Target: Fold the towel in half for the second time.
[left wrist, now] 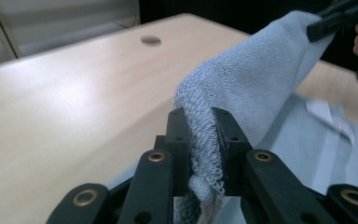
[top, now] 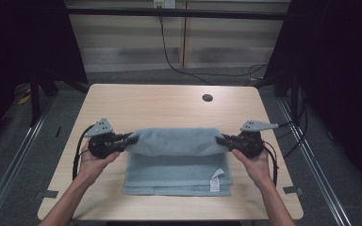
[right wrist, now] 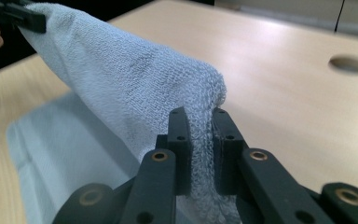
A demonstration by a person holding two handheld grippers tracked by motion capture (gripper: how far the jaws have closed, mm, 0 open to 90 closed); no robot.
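Observation:
A light blue-grey towel lies on the wooden table, its far edge lifted off the surface and stretched between both hands. My left gripper is shut on the towel's far left corner, and terry cloth is pinched between its black jaws. My right gripper is shut on the far right corner, where the cloth bunches between the jaws. The near part of the towel rests flat on the table, with a white label at its front right. In each gripper view the other gripper holds the towel's opposite corner.
A round cable hole sits in the table top at the back right. Bare wood extends behind and to both sides of the towel. Black cables trail from the grippers, and dark curtains and metal rails flank the table.

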